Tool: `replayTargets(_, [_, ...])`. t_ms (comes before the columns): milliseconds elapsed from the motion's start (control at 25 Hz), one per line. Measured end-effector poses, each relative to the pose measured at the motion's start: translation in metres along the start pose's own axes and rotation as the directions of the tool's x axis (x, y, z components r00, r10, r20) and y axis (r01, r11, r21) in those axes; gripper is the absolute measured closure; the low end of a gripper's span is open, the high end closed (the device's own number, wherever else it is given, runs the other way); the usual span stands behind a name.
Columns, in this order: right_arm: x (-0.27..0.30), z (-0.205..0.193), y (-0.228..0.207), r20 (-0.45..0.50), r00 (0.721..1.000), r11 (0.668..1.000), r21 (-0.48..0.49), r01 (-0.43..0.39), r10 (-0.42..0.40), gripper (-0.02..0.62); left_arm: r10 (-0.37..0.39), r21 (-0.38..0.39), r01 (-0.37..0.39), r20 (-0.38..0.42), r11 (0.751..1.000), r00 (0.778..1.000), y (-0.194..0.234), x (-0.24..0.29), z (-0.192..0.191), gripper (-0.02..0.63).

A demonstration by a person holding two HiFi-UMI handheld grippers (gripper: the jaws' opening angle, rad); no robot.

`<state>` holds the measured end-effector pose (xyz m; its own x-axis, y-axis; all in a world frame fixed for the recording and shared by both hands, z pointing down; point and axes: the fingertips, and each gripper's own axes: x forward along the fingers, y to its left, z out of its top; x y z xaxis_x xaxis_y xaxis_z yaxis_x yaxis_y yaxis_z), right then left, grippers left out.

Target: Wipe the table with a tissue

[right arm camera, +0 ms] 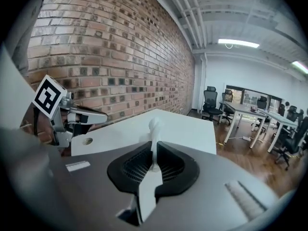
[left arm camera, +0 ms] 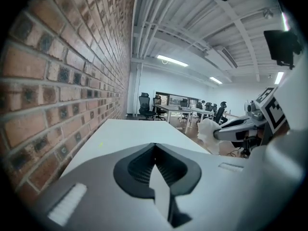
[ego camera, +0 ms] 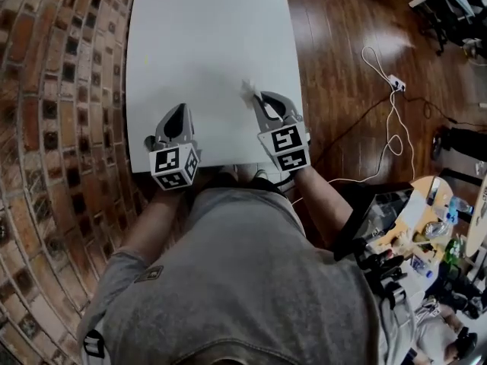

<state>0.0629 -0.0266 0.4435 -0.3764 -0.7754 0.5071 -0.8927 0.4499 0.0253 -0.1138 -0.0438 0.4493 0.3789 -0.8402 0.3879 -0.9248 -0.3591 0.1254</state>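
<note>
**Q:** Left side first?
**A:** Begins with the brick wall (ego camera: 53,90), flush along the left edge of the white table (ego camera: 205,29). Next, the left gripper (ego camera: 179,114), over the near-left corner of the tabletop. Jaws closed against each other, nothing between them. Idle, by the look of it.

**Q:** Location of the tissue (ego camera: 246,90)?
**A:** Clamped in the right gripper (ego camera: 259,99), above the near-right part of the tabletop, close to the right edge. Sticks out past the jaw tips as a small crumpled white wad. Contact with the tabletop: not determinable from any view.

**Q:** Direction and long axis?
**A:** Runs in line with the jaws, as a narrow pinched strip widening into the wad. Points toward the far edge, leaning slightly toward the left edge.

**Q:** Handling?
**A:** Treat as very light, soft and limp. Likely to tear or slip out if dragged hard. Offers no stiffness of its own, so probably needs pressing down by the jaw tips. Hold as now, by the bunched end deep between the pads, leaving the loose wad free to meet the surface. Keep the clamp closed during any stroke.

**Q:** Anything further right?
**A:** Only wooden floor (ego camera: 342,52) and a white cable (ego camera: 392,120), well apart from the table.
</note>
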Motion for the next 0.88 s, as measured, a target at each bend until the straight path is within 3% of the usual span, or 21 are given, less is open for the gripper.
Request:
replayTargets(480, [-0.123,-0.024,0.005,0.122,0.992,0.999,0.028,-0.032,0.029,0.557,0.066,-0.004,-0.066,0.055,0.998,0.996,-0.069,-0.096,-0.02,0.604])
replayTargets(880, [-0.171,-0.023,0.044,0.168,0.986,1.0,0.003,-0.019,0.018,0.557,0.024,0.009,-0.025,0.084,1.0,0.996,-0.085,-0.143,-0.032,0.604])
